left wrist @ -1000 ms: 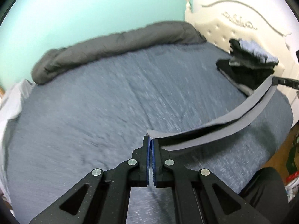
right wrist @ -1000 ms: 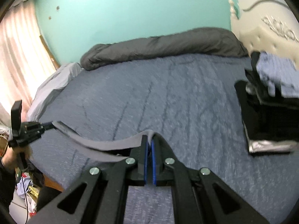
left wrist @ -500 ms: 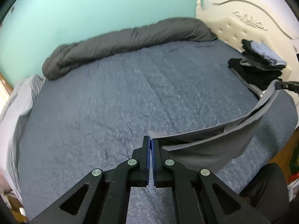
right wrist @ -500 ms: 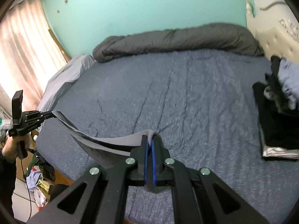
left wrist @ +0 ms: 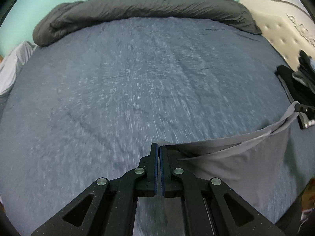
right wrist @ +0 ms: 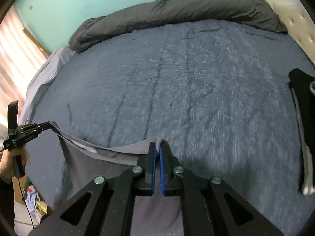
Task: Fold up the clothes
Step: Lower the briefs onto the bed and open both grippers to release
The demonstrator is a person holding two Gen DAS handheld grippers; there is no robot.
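A grey garment [left wrist: 242,157] hangs stretched between my two grippers above the near edge of the blue bed [left wrist: 137,78]. My left gripper [left wrist: 159,147] is shut on one top corner of it. My right gripper [right wrist: 157,147] is shut on the other corner, and the cloth [right wrist: 94,169] sags and drapes down between them. In the left wrist view the right gripper [left wrist: 305,110] shows at the far right. In the right wrist view the left gripper [right wrist: 33,129] shows at the far left, held by a hand.
A rolled dark grey duvet [left wrist: 147,9] lies along the far side of the bed by the teal wall. A stack of folded dark clothes [right wrist: 303,102] sits at the right by the cream headboard [left wrist: 285,29]. Clutter [right wrist: 35,200] lies on the floor at the left.
Both grippers have lifted and tilted forward over the bed. The garment hangs lower and more open between them, with more cloth showing below the top edge.
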